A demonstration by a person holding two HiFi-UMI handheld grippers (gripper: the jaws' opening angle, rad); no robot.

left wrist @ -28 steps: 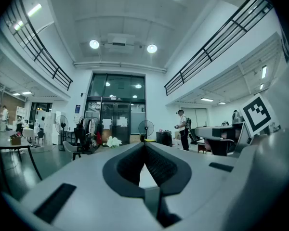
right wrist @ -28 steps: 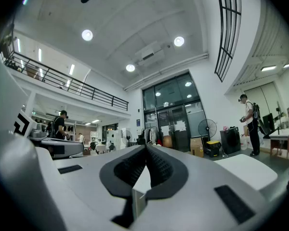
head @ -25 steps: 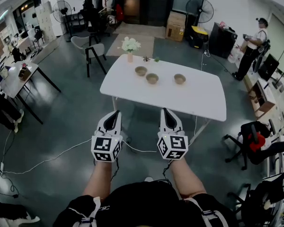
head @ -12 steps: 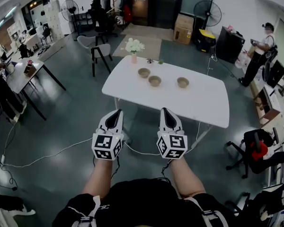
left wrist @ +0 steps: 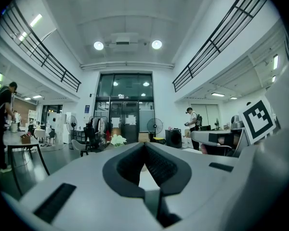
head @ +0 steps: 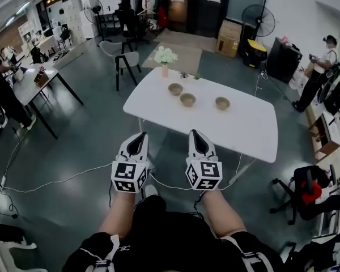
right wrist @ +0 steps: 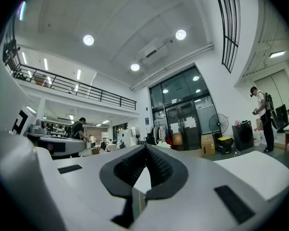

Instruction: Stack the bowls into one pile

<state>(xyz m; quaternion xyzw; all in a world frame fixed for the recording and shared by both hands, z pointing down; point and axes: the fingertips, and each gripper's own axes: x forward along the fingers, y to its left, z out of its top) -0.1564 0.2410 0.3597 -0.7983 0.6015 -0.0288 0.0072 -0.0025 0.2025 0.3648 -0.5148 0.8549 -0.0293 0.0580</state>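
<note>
While left gripper and right gripper hang closed, empty, bowls well ahead on table

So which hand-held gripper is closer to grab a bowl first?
Probably the right hand-held gripper: the three bowls on the white table sit more in line with it than with the left hand-held gripper. Both are shut, empty, and short of the table.
</note>
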